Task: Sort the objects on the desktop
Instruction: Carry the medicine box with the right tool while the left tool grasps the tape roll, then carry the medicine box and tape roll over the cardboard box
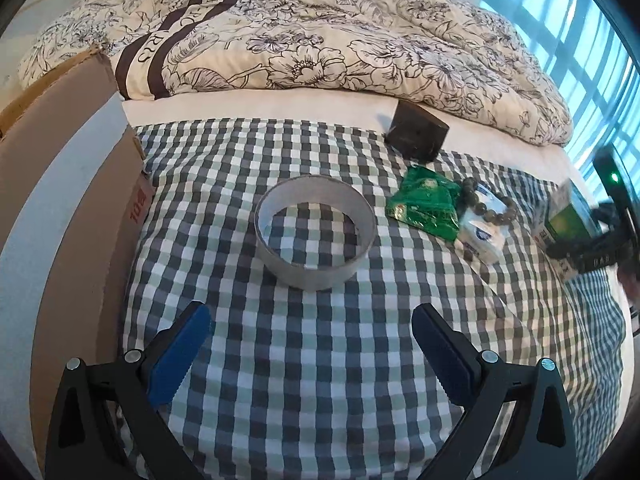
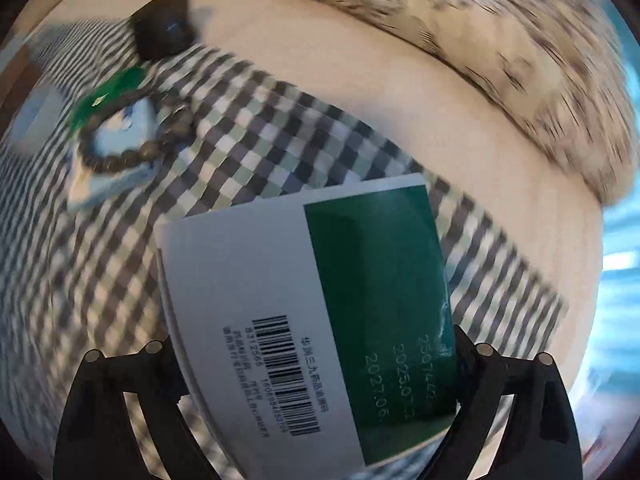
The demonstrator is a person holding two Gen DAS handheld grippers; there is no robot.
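Item 1: your left gripper [image 1: 311, 356], black frame with blue pads [image 1: 182, 354], stood spread wide and empty above the green, grey and white checked cloth [image 1: 304, 400].

Item 2: a grey cardboard ring, an empty tape core [image 1: 316, 232], lay flat on the cloth just ahead of that gripper, apart from both pads.

Item 3: a crumpled green foil packet [image 1: 426, 206] lay right of the ring, with a small white and blue packet [image 1: 482, 232] touching it on the far side.

Item 4: a bracelet of dull brown beads [image 1: 494, 210] was draped over the white packet.

Item 5: a dark cube-shaped box [image 1: 418, 130] sat at the cloth's far edge, beside the cream quilt with a black floral print [image 1: 320, 28].

Item 6: a brown corrugated cardboard carton [image 1: 68, 184] stood along the left edge of the cloth.

Item 7: your right gripper [image 2: 316, 364] was pinching a white and green medicine carton with a barcode [image 2: 280, 300], held tilted above the cloth; the surroundings in that view were blurred. In the left wrist view the same carton appeared at the far right, beyond the bracelet.
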